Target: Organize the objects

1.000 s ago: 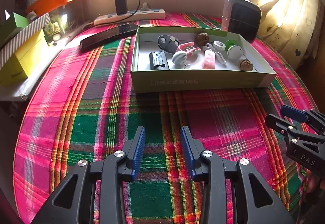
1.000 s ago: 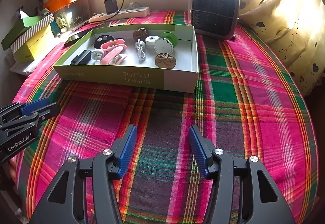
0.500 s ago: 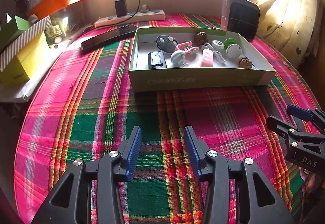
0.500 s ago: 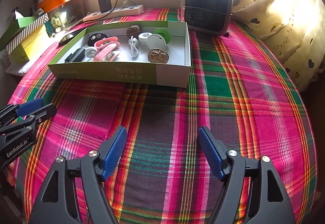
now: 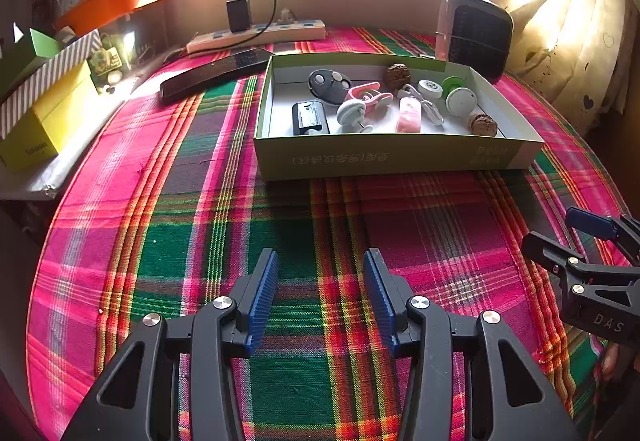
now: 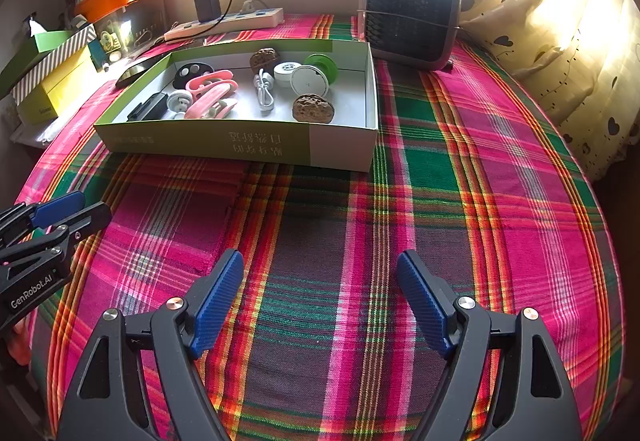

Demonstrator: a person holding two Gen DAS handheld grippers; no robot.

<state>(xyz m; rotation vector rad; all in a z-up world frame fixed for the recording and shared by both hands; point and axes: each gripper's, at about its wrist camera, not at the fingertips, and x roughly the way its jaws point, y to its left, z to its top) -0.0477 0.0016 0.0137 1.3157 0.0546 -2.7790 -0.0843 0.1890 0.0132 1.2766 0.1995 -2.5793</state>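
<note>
A shallow green-and-white box (image 5: 392,157) (image 6: 240,147) sits on the plaid tablecloth. It holds several small items: a black key fob (image 5: 329,83), a black block (image 5: 309,117), pink clips (image 6: 212,97), a white cable (image 6: 264,89), round white and green spools (image 6: 316,75) and two walnuts (image 6: 313,108). My left gripper (image 5: 320,255) hovers over bare cloth in front of the box, its jaws opening with nothing between them. My right gripper (image 6: 320,257) is to its right, also short of the box, its jaws opening wide and empty. Each gripper shows at the edge of the other's view (image 5: 552,229) (image 6: 94,205).
Behind the box's right end stands a small grey heater (image 6: 408,17). A power strip with a charger (image 5: 256,37) and a long black device (image 5: 216,73) lie at the back left. Yellow and striped boxes (image 5: 44,125) line the left edge, and a curtain (image 6: 560,41) hangs on the right.
Both grippers' jaws have spread wider, the right more than the left. Neither hand has shifted, and the box and its contents have stayed put.
</note>
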